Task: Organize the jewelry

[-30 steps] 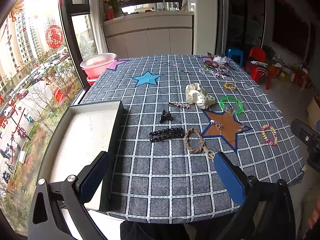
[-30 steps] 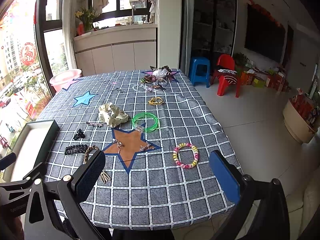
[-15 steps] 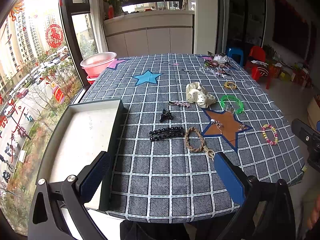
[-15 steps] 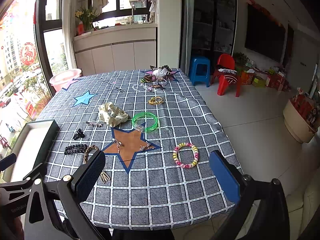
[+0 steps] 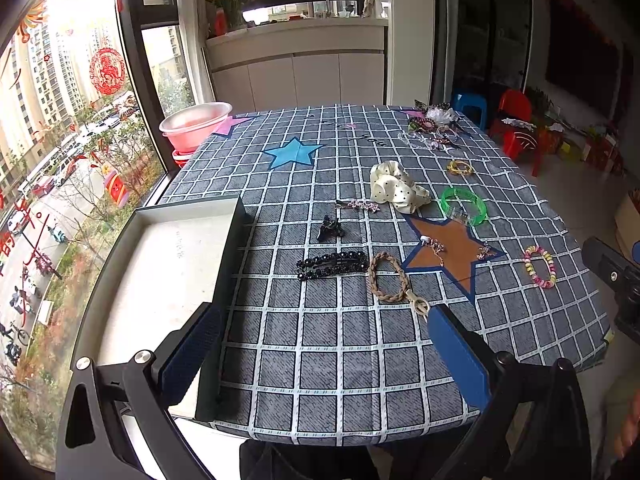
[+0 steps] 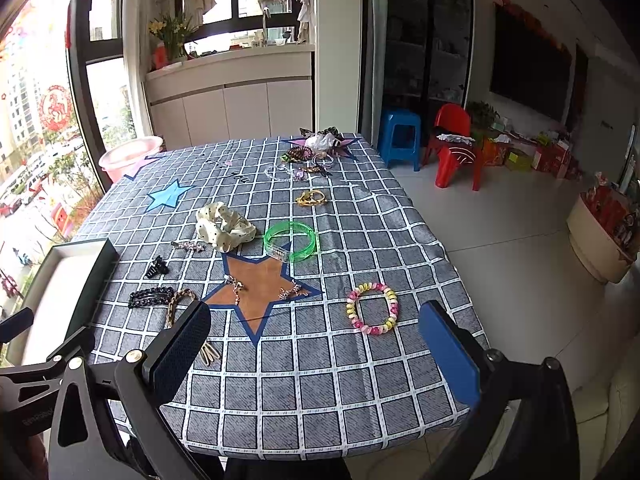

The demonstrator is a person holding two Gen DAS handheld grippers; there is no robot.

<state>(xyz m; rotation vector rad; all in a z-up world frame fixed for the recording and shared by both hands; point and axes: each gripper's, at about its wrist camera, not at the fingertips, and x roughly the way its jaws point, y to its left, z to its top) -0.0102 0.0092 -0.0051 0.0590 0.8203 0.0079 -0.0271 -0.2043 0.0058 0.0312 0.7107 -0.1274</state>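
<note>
Jewelry scattered on a checked-cloth desk, both grippers released and holding nothing.

The left gripper and right gripper hang over the near edge with fingers spread wide. Around the brown fabric star patch: a braided tan cord bracelet just left, its clasp end pointing toward the near edge; a black beaded hair clip further left, long axis crosswise; a translucent green plastic bangle behind; a pastel coiled bracelet right. The open grey box tray lies far left.
</note>
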